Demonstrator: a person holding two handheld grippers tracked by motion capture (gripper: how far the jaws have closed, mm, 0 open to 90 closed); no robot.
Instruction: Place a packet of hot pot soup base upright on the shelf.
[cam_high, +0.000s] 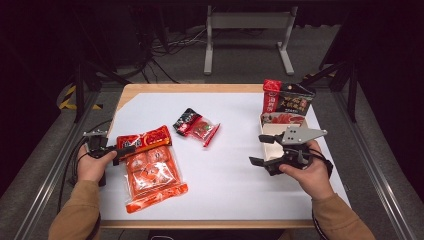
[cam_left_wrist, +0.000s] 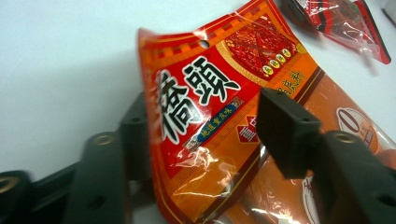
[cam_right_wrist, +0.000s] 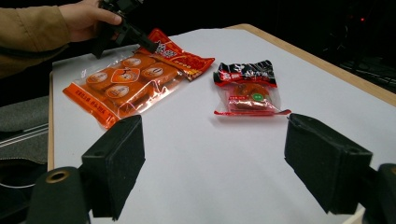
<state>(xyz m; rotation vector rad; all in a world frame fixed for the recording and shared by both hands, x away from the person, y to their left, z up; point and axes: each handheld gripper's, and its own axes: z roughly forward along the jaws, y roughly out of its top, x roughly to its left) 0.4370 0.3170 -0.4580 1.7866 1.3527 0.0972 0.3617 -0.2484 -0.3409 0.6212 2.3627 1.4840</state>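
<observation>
A large orange snack packet (cam_high: 150, 167) with several round cakes inside lies flat at the table's left. Its red header (cam_left_wrist: 210, 93) curls up between the jaws of my left gripper (cam_high: 122, 148). In the left gripper view the left pad (cam_left_wrist: 135, 135) touches the header's edge, while the right pad (cam_left_wrist: 285, 130) stands a little off its printed face. My right gripper (cam_high: 256, 149) hovers open at the right of the table with nothing between its pads (cam_right_wrist: 116, 163). In the right gripper view the orange packet (cam_right_wrist: 126, 81) lies far off under the left gripper (cam_right_wrist: 126, 30).
A small red and black packet (cam_high: 196, 126) lies mid-table, also seen ahead of the right gripper as a small packet (cam_right_wrist: 247, 91). A red and black box (cam_high: 287, 100) stands at the back right behind an open white carton (cam_high: 270, 129). The white sheet (cam_high: 230, 170) covers the table.
</observation>
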